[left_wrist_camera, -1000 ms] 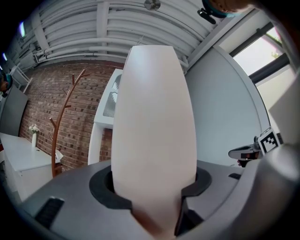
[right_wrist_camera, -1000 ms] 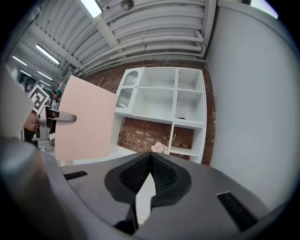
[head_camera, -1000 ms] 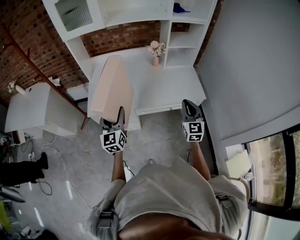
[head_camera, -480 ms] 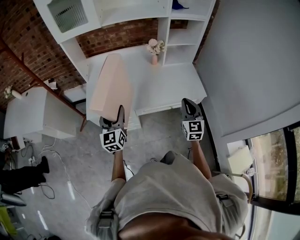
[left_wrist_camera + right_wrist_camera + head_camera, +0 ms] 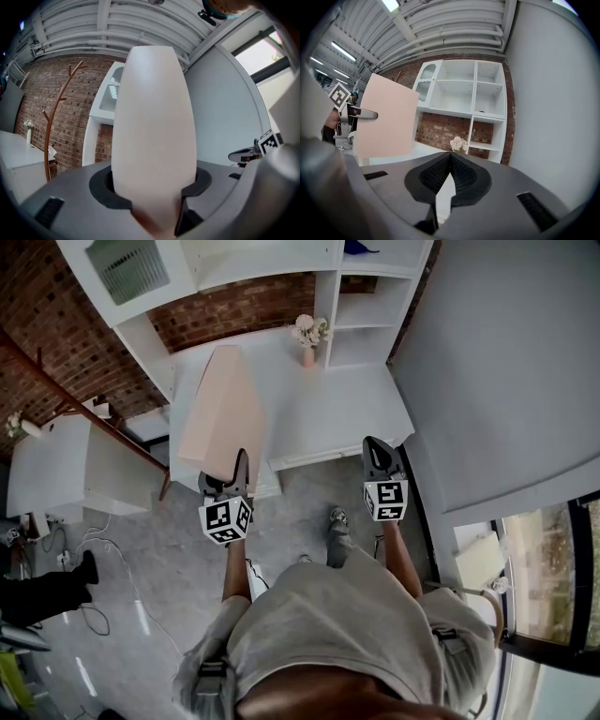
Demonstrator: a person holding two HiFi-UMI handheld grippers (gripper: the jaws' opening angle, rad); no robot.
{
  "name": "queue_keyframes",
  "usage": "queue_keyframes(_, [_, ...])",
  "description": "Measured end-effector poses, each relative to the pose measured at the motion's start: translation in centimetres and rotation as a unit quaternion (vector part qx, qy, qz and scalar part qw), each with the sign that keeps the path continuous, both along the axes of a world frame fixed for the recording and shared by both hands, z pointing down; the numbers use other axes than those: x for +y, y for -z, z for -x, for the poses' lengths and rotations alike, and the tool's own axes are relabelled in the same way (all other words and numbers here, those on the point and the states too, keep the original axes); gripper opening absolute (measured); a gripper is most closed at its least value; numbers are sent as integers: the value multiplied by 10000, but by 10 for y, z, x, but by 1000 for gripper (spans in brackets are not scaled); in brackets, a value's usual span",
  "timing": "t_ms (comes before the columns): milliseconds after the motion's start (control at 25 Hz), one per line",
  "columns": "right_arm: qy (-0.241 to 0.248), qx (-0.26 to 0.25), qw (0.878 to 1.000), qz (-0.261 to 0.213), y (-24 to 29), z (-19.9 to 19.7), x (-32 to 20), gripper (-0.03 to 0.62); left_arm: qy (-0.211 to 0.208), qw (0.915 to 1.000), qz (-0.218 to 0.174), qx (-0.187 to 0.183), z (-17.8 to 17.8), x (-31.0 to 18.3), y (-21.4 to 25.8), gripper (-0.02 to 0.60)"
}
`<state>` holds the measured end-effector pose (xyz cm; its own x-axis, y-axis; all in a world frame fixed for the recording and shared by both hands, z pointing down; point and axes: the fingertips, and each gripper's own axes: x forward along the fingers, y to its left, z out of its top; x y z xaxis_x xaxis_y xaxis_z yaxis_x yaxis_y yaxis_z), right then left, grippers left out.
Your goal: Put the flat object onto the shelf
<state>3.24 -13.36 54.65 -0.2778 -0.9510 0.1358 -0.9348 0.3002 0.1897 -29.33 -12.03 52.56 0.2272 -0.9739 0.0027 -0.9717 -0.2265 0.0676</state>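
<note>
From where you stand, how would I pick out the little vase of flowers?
Find the tall white shelf unit against the brick wall. On the white counter below its shelves, beside the upright divider, stands a small pink vase of pale flowers. It is the only ornament visible on that counter.

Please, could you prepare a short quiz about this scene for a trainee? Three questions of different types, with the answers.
1. True or false: the right tongs hold the flat pale pink board.
2. Where does the small pink vase of flowers stand? A: on the grey floor; B: on the white desk top; C: in the topmost shelf compartment.
3. Fill the gap: the left tongs are shut on the ____.
Key: 1 false, the right tongs are shut and empty; 2 B; 3 board.
</note>
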Motion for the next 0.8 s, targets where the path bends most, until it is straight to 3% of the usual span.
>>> queue_keyframes(400, [153,-64,9999,31,-4,-10,-57,29,194,9997,-127,-54,-10,-49,11,270])
queue_keyframes(800, [381,-188,9991,-4,1,-42,-137,29,420,9989,-136,-133,-44,-112,21,270])
